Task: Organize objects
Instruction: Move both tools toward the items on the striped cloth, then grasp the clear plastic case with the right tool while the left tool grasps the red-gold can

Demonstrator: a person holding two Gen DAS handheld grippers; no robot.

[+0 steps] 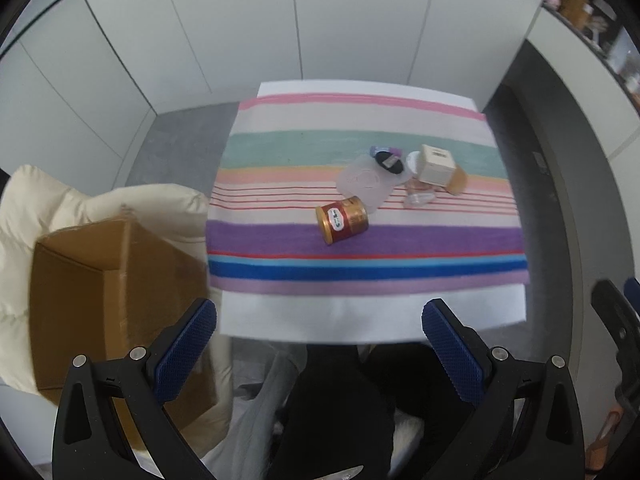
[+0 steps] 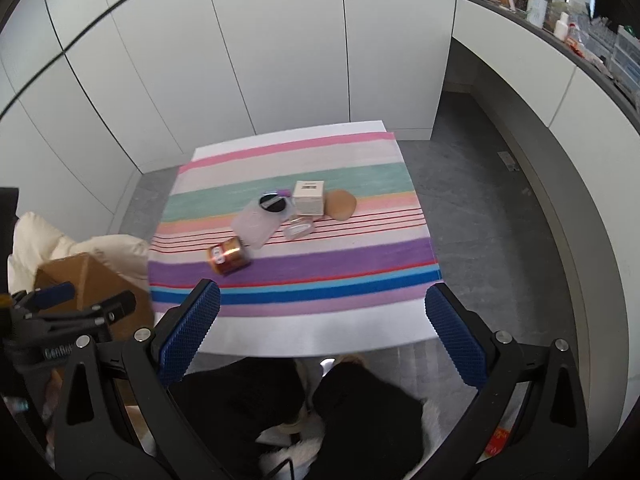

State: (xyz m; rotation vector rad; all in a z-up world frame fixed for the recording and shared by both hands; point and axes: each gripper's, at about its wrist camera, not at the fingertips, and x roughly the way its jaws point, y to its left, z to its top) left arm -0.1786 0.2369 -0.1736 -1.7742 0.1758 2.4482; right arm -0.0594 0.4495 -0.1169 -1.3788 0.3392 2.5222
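A: Both tools hang high above the table, nothing in hand. The left gripper has its blue pads spread wide with only air between them, and the right gripper is equally released.

B: And the work waits on the striped cloth. The red-and-gold can lies on its side at the purple band, nearest the person. Behind it sits the cluster: a frosted flat lid, a black round item touching it, a cream box, a tan piece beside that, and a small clear container in front.

A: The cardboard box stands open off the table's left side, against a cream cushion. That looks like the destination, though that's a judgement.

B: So the can seems the sensible opener. It's round and lying down, so it could roll; better to come down straight and close across its body, not its ends.

A: View differences?

B: The left camera looks straight into the box's open mouth. The right camera catches only its corner, but it shows the left tool itself at the lower left edge and a cluttered shelf along the far right. It also separates the tan piece from the cream box more cleanly.
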